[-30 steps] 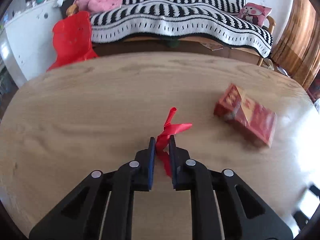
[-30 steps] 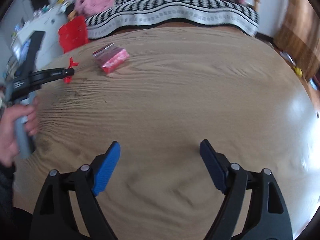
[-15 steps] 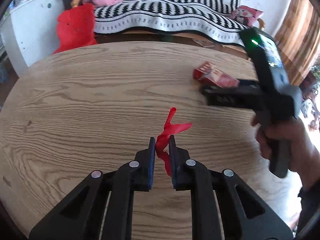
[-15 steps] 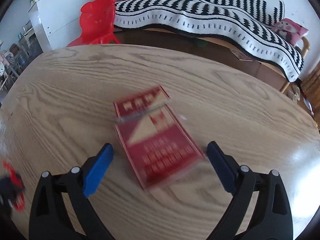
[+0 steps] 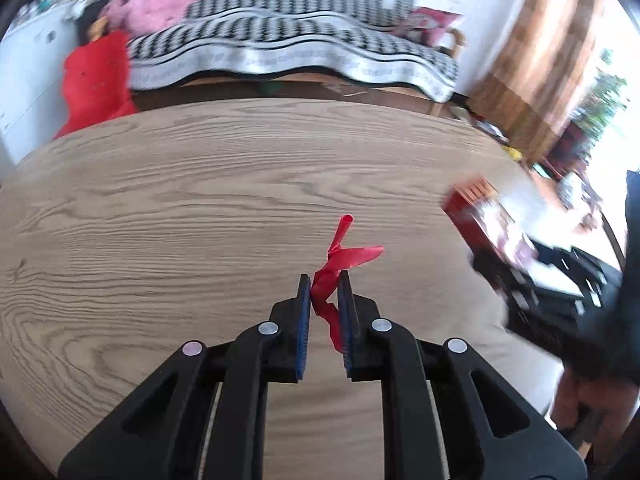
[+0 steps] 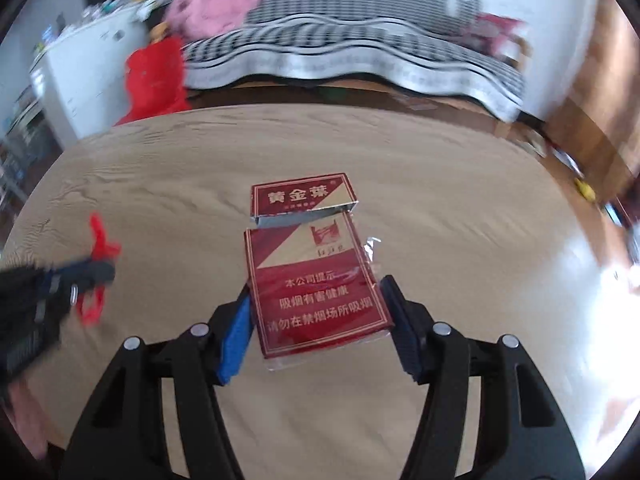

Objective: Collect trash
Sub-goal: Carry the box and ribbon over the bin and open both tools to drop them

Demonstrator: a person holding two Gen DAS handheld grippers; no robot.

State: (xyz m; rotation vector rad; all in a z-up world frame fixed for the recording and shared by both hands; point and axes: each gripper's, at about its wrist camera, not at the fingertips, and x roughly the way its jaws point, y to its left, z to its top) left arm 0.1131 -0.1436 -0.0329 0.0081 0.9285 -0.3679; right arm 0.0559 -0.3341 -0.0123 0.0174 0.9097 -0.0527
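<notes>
I'm closing my right gripper (image 6: 316, 312) on the red and gold cardboard cigarette pack (image 6: 316, 280), its lid flipped open, on the round wooden table (image 6: 440, 200).

Its jaws have just been closing and are pressing the pack's long sides; I'm squeezing evenly so it isn't twisting. Left of the pack, my left gripper (image 5: 324, 304) is clenching a twisted red plastic strip (image 5: 340, 260). Motion blur is smearing the pack in the left view, and no bin is showing.
</notes>
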